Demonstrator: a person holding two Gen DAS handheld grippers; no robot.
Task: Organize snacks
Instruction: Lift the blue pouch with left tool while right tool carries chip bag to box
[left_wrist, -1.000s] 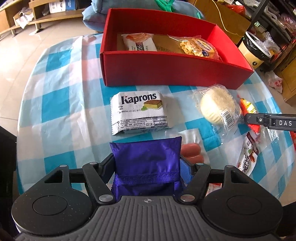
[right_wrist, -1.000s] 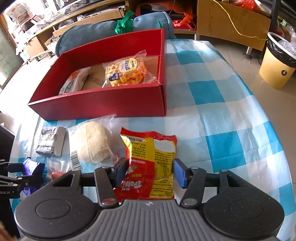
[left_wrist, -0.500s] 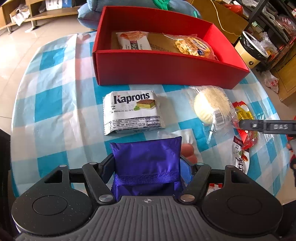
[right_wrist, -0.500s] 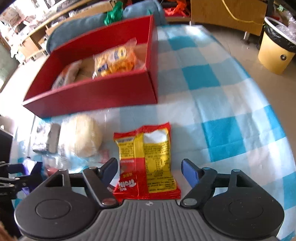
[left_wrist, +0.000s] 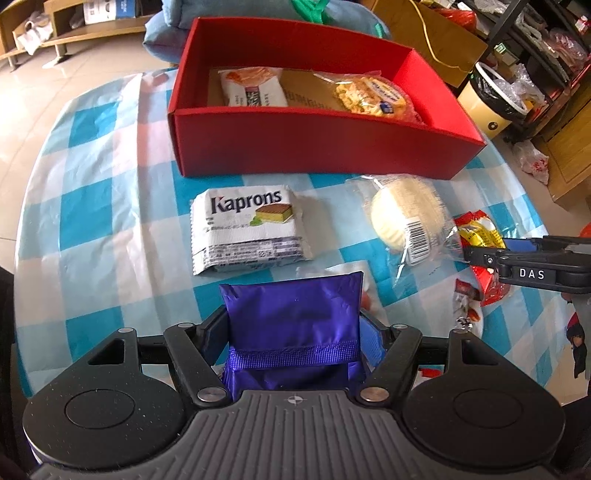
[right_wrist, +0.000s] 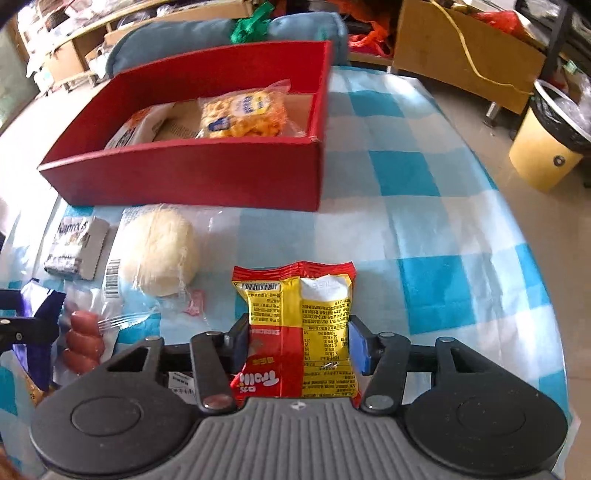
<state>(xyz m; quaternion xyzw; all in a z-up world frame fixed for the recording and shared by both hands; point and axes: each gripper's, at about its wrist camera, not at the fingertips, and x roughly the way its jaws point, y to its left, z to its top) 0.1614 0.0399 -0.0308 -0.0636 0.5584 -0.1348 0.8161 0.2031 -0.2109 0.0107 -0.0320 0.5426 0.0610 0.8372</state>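
Left tongs (left_wrist: 293, 334) are gripping a purple packet (left_wrist: 293, 314) between their pads, the packet standing up out of the jaws and hiding the near middle of the surface (left_wrist: 92, 206). Straight ahead, on the far side, the red box (left_wrist: 317, 144) is lying with its long axis running left to right, already holding a white packet (left_wrist: 253, 86) and a bag of yellow puffs (left_wrist: 373, 96). Between box and tongs, a Kaprons wafer pack (left_wrist: 247, 230) and a wrapped round bun (left_wrist: 404, 218) are waiting on the checked cloth. At the right edge the other tool is reaching in, cut off by the frame.

Right tongs (right_wrist: 297, 345) are closing on a red-and-yellow snack bag (right_wrist: 297, 328), which is sitting between the pads with both already touching its sides; its long axis is running near to far. The box is lying far and to the left from here, so this hand is nearer its right end. Sausages (right_wrist: 83, 341) in clear wrap are lying at the near left, partly hidden by the left tool. Whether either packet is clear of the surface is hard to make out.
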